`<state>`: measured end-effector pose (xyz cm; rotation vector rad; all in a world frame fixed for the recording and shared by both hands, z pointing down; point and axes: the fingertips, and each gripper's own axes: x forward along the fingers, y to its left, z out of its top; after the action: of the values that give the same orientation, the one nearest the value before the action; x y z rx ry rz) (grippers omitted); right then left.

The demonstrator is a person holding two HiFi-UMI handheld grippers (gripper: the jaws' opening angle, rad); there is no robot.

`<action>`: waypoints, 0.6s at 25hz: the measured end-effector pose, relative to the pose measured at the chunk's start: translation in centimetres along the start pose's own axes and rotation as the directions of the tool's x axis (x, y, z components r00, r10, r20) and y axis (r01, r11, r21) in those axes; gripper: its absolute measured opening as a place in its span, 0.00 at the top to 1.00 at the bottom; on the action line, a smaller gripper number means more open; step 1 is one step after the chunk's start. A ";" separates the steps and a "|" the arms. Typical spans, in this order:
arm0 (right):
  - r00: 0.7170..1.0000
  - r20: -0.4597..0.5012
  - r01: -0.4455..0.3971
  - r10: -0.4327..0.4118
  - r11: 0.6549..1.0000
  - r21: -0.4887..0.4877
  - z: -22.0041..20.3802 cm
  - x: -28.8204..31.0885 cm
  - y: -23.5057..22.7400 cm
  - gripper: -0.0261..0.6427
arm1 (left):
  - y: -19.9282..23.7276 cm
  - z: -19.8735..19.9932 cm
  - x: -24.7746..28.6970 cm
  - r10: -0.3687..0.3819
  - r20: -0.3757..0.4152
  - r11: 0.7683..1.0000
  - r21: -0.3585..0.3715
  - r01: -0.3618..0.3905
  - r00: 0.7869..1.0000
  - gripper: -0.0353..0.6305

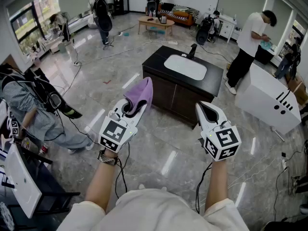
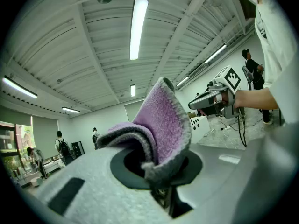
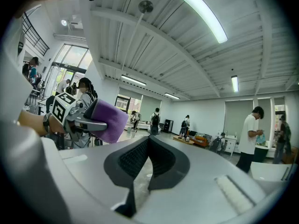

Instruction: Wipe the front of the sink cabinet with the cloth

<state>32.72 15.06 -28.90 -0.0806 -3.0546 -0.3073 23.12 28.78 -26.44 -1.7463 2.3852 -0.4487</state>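
A wide room with a glossy grey stone floor (image 1: pixel 161 150) and a ribbed white ceiling (image 2: pixel 93 41) hung with strip lights. Cables trail across the floor, and several people stand or sit along the walls. Near the middle stands the sink cabinet (image 1: pixel 173 94): dark fronts under a black tabletop (image 1: pixel 156 61) with a white basin (image 1: pixel 185 66) and a black faucet (image 1: pixel 193 49). A white boxy unit (image 1: pixel 267 97) sits just to its right. Both hands are held up over the floor, short of the cabinet front. The left hand-held gripper (image 1: pixel 134 108) is clamped on the purple cloth (image 1: pixel 142 93) — folded, standing up out of the jaws and not touching the cabinet. The right hand-held gripper (image 1: pixel 205 108) holds nothing, its jaws closed together.
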 end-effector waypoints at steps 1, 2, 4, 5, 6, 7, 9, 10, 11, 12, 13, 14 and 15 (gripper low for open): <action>1.000 -0.001 0.005 -0.005 1.000 0.000 -0.2 0.1 -0.3 0.96 | -0.1 -0.1 0.3 -0.002 0.000 1.000 -0.003 0.002 1.000 0.87; 1.000 -0.002 0.010 -0.010 1.000 -0.001 -0.4 0.1 -0.5 0.96 | -0.3 -0.2 0.6 -0.005 -0.001 1.000 -0.006 0.005 1.000 0.87; 1.000 0.001 0.022 -0.022 1.000 -0.001 -0.8 0.1 -1.0 0.95 | -0.7 -0.5 1.0 -0.012 -0.004 1.000 -0.007 0.012 1.000 0.87; 1.000 0.005 0.024 -0.024 1.000 0.001 -1.0 0.1 -1.2 0.95 | -0.9 -0.6 1.2 -0.016 -0.006 1.000 -0.007 0.016 1.000 0.87; 1.000 0.012 0.018 -0.018 1.000 0.003 -1.1 0.0 -1.3 0.95 | -1.1 -0.8 1.4 -0.019 -0.008 1.000 -0.007 0.019 1.000 0.87; 1.000 0.019 0.008 -0.008 1.000 0.004 -1.3 -0.2 -1.4 0.95 | -1.3 -0.9 1.6 -0.021 -0.011 1.000 -0.009 0.020 1.000 0.87; 1.000 0.025 -0.007 0.006 1.000 0.007 -1.6 -0.5 -1.7 0.95 | -1.7 -1.0 1.9 -0.022 -0.013 1.000 -0.015 0.022 1.000 0.87; 1.000 0.022 -0.009 0.008 1.000 0.006 -1.7 -0.7 -1.9 0.95 | -1.9 -1.0 2.0 -0.023 -0.014 1.000 -0.018 0.022 1.000 0.87; 1.000 0.018 -0.009 0.009 1.000 0.004 -1.9 -0.8 -2.1 0.95 | -2.0 -1.0 2.2 -0.023 -0.016 1.000 -0.021 0.023 1.000 0.87; 1.000 0.015 -0.011 0.011 1.000 0.002 -2.0 -0.9 -2.2 0.95 | -2.2 -1.0 2.3 -0.023 -0.018 0.999 -0.023 0.023 1.000 0.87; 1.000 0.012 -0.014 0.014 1.000 0.003 -2.1 -1.0 -2.4 0.95 | -2.4 -0.9 2.5 -0.024 -0.021 0.999 -0.026 0.023 1.000 0.87; 1.000 0.010 -0.018 0.018 1.000 0.005 -2.1 -1.1 -2.6 0.95 | -2.6 -0.8 2.7 -0.023 -0.022 0.999 -0.028 0.022 0.999 0.87; 1.000 0.009 -0.024 0.024 1.000 0.007 -2.2 -1.2 -2.9 0.95 | -2.9 -0.7 2.9 -0.022 -0.022 0.999 -0.030 0.021 1.000 0.87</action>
<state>33.89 11.70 -27.41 -0.1179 -3.0611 -0.2947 24.62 25.30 -24.69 -1.7903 2.4028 -0.4406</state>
